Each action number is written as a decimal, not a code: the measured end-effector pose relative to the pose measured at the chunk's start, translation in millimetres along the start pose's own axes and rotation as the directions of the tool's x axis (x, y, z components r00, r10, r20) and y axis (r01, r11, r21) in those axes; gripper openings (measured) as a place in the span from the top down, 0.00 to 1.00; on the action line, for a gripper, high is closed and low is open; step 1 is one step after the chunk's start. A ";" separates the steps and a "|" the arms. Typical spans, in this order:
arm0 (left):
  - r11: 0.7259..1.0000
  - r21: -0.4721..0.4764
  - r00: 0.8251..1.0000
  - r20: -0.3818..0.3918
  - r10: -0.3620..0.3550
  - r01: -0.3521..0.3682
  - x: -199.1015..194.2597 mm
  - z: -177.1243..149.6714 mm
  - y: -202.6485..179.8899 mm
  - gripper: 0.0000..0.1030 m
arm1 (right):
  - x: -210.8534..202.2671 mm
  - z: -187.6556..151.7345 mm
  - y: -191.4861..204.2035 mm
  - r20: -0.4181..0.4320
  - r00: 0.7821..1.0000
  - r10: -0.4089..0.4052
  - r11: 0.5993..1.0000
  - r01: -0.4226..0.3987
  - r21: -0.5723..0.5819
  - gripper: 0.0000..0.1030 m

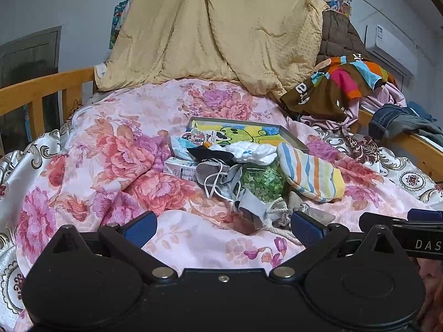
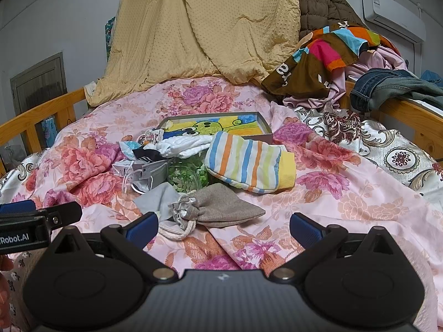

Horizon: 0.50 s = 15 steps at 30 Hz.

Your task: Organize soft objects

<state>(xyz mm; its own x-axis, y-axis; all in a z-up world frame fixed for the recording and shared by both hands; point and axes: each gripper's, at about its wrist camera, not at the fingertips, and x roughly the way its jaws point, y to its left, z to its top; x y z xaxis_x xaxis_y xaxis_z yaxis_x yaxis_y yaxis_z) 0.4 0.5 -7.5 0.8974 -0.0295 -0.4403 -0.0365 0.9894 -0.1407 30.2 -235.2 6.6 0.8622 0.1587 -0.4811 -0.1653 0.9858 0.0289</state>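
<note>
A small heap of soft things sits mid-bed on the floral quilt [image 2: 346,207]: a striped mitt [image 2: 249,163] leaning over a green jar [image 2: 188,173], a grey pouch [image 2: 221,207] nearest, white cloth [image 2: 188,145] and masks [image 1: 218,177] behind. A picture frame [image 2: 216,126] lies beyond them. The right gripper [image 2: 223,228] hovers just short of the pouch, fingers spread wide, holding nothing. The left gripper [image 1: 223,228] beside it is spread too, empty.

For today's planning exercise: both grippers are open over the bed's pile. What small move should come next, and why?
Probably ease the right hand-held gripper forward onto the grey drawstring pouch. It lies nearest, just ahead of the open jaws, with nothing on top of it.
</note>
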 end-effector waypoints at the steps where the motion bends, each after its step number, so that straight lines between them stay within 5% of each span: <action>1: 1.000 0.001 1.000 0.000 -0.001 0.001 -0.1 -0.7 0.1 0.01 | 0.0 0.0 0.0 0.000 1.000 0.000 1.000 0.000 0.001 0.00; 15: 1.000 0.008 1.000 -0.003 -0.002 0.002 0.7 -2.3 -0.6 0.01 | -0.2 -0.1 -0.2 0.000 1.000 0.000 1.000 0.000 0.002 0.00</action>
<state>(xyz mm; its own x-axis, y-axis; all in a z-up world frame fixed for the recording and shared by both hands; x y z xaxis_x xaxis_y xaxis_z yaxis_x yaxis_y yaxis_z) 0.0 -0.4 -9.8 0.8959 -0.0319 -0.4431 -0.0313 0.9904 -0.1346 29.9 -235.5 6.7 0.8620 0.1590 -0.4813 -0.1647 0.9859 0.0306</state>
